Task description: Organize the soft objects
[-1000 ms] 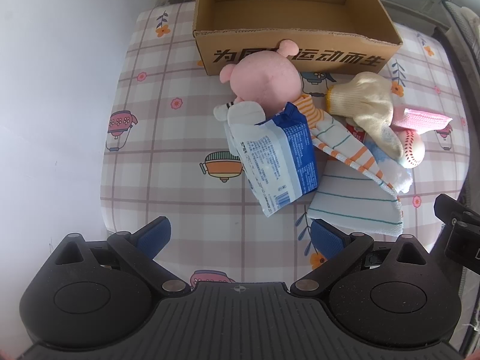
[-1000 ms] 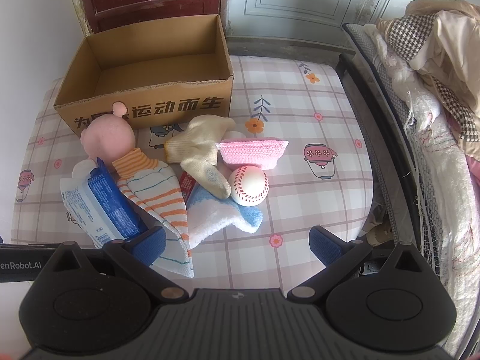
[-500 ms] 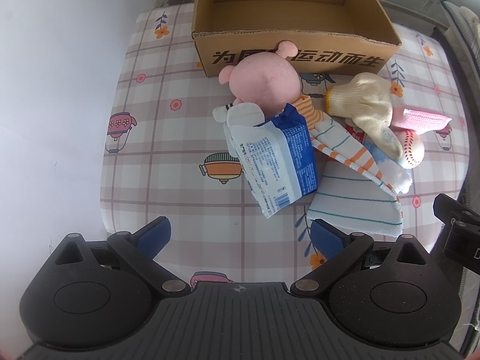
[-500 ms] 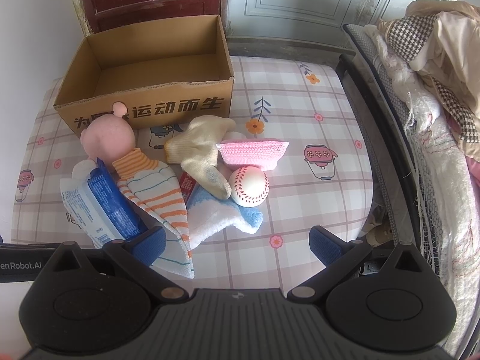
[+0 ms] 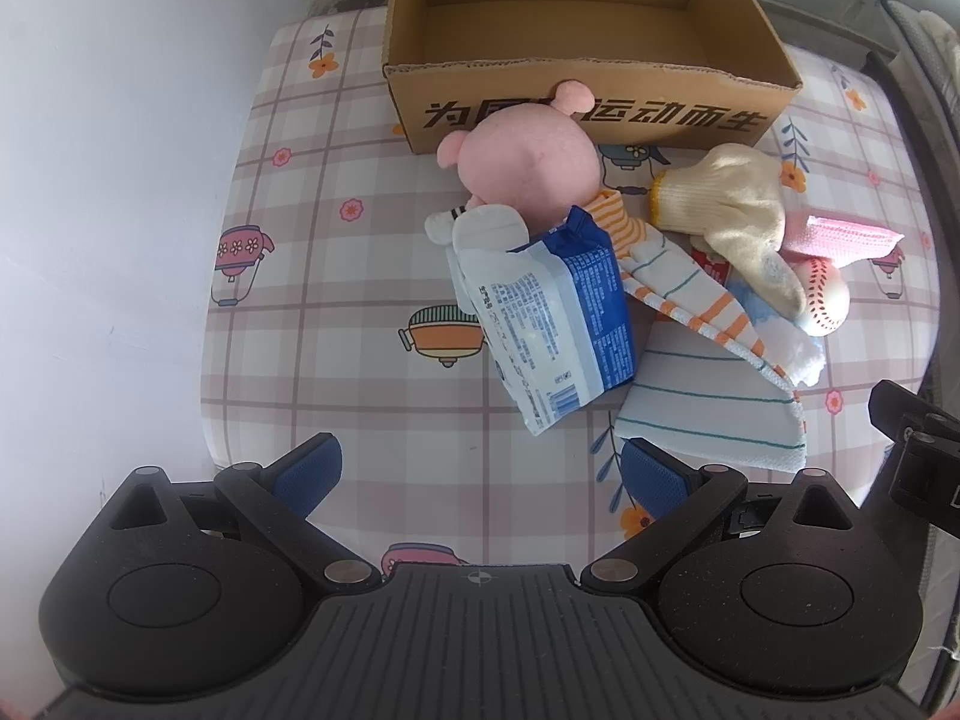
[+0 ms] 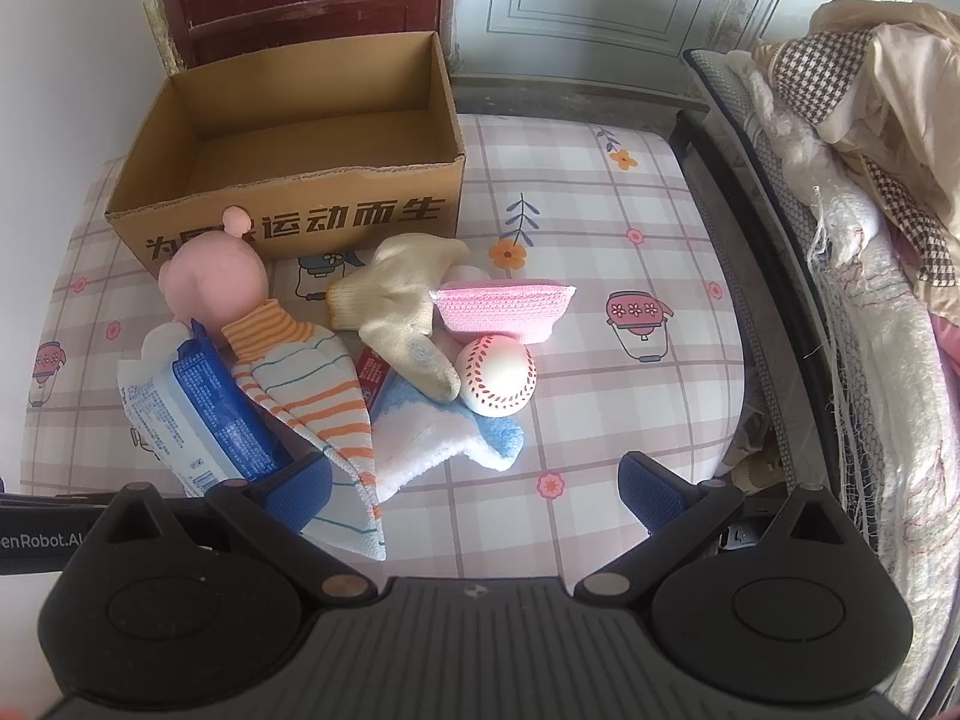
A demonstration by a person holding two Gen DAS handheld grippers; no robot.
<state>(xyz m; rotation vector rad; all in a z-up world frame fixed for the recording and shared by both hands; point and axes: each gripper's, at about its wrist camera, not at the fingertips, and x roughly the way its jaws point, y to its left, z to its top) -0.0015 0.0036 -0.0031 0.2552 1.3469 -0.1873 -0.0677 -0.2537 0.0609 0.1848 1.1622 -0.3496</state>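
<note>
The soft objects, among them the pink plush toy (image 5: 528, 162) and striped sock (image 6: 312, 387), lie as before on the tabletop (image 5: 360, 276) before the cardboard box (image 5: 576, 48). Both left hand-held gripper (image 5: 480, 471) and right hand-held gripper (image 6: 477, 483) stay wide open, holding nothing.

One box (image 6: 288, 222), one plush (image 6: 210, 282), one ball (image 6: 495, 384), one glove (image 6: 396, 294), one packet (image 6: 186, 414).

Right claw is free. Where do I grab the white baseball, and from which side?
Take the baseball across its middle, coming from above on its open right side. It is round, so any diameter fits, but the cream glove lies against its left and the pink pouch sits just behind. The right claw is open.
</note>
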